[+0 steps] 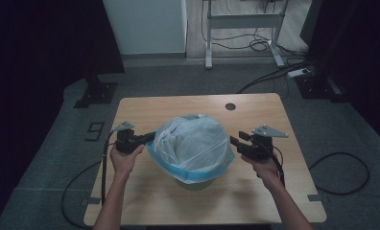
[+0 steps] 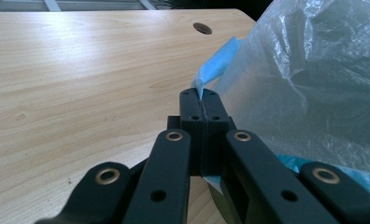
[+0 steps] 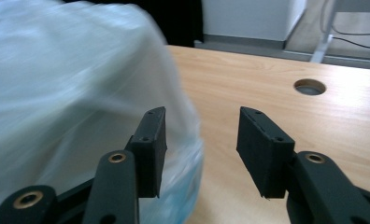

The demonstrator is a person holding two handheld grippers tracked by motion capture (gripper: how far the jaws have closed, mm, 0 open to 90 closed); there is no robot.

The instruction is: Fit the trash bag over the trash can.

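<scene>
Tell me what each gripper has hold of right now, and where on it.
The left gripper is shut on the blue edge of the plastic bag, pinching a fold of that rim. The right gripper holds nothing; its jaws stand open beside the bag.

The high view is dim, its corners falling into near black around the counter (image 1: pixel 255 120), which is evenly lit. The left gripper view is bright and sharp. In the right gripper view the plastic bag (image 3: pixel 71 93) is smeared by motion blur.
</scene>
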